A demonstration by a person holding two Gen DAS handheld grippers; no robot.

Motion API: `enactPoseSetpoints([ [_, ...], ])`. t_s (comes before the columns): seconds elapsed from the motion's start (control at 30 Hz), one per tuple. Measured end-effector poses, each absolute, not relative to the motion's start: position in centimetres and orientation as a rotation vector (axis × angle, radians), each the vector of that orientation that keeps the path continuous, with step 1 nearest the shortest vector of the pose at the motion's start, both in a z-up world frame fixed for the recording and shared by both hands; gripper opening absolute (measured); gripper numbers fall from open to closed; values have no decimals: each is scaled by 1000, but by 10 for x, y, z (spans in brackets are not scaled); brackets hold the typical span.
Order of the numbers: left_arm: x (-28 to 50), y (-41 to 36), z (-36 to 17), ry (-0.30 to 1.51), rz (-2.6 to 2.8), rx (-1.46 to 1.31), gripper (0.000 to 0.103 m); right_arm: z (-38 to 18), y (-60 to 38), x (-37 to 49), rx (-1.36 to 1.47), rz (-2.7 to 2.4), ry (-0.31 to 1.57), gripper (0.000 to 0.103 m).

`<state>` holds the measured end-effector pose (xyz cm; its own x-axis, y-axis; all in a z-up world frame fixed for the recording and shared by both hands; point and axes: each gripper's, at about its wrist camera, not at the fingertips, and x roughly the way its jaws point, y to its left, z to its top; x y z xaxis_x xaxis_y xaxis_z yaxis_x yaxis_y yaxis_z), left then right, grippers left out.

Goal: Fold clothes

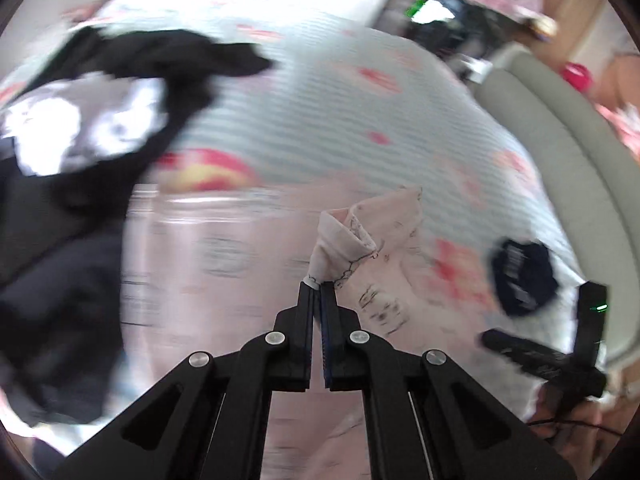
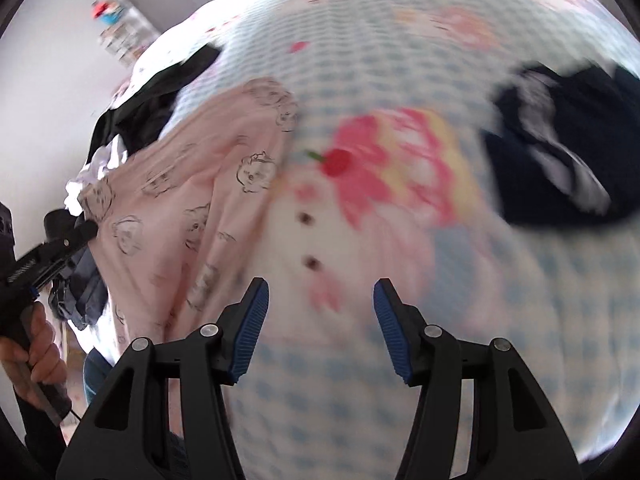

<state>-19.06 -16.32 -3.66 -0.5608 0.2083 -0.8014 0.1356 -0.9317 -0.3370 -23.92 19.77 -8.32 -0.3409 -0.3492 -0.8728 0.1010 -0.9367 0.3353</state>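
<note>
A pale pink garment (image 1: 372, 248) printed with black line drawings lies on the bed. My left gripper (image 1: 320, 286) is shut on a bunched corner of it, and the cloth rises in a fold from the tips. The right wrist view shows the same pink garment (image 2: 192, 208) spread at the left, with the left gripper (image 2: 86, 230) pinching its edge. My right gripper (image 2: 320, 292) hangs open above the bedsheet with nothing between its blue pads (image 2: 250, 328). It stands to the right of the garment, apart from it.
A blue-checked bedsheet (image 2: 460, 320) with pink cartoon prints covers the bed. Dark clothes (image 1: 80, 128) are heaped at the left. A folded navy garment (image 2: 560, 152) lies at the right. A grey padded bed edge (image 1: 568, 152) runs along the right. A hand (image 2: 36, 356) holds the left gripper's handle.
</note>
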Motion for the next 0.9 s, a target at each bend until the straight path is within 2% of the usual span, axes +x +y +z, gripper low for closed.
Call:
enactPoseSetpoints([
  [0.1,-190,-206,-45,-619,2729,-1492,3,-84,167,-261,1588,-2305,-271,56],
  [0.3,-197,-254,-47,-601,2834,-1480,3,-81,112,-309,1536,-2229,-150,57],
  [0.37,-204,-260,-55,-600,2773,-1495,4,-84,97,-327,1508,-2197,-122,66],
  [0.4,-209,-261,-65,-592,2752,-1541,5,-89,91,-334,1510,-2178,-121,67],
  [0.47,-221,-262,-87,-576,2708,-1632,17,-107,75,-349,1555,-2125,-110,67],
  [0.5,-226,-262,-97,-567,2687,-1674,36,-117,67,-356,1586,-2096,-103,67],
  [0.53,-227,-262,-103,-562,2698,-1678,44,-125,60,-362,1599,-2088,-82,67],
  [0.6,-230,-260,-115,-551,2718,-1685,43,-134,52,-369,1569,-2138,-14,67],
  [0.63,-232,-258,-115,-548,2708,-1673,39,-137,50,-373,1557,-2150,-24,66],
  [0.67,-234,-255,-116,-545,2698,-1660,30,-140,52,-377,1554,-2142,-67,47],
  [0.7,-237,-252,-117,-541,2688,-1648,12,-141,53,-379,1548,-2128,-118,35],
  [0.77,-240,-246,-109,-534,2677,-1592,9,-128,61,-375,1488,-2122,-198,7],
  [0.9,-244,-234,-79,-576,2631,-1402,9,-74,94,-350,1312,-2232,-260,5],
])
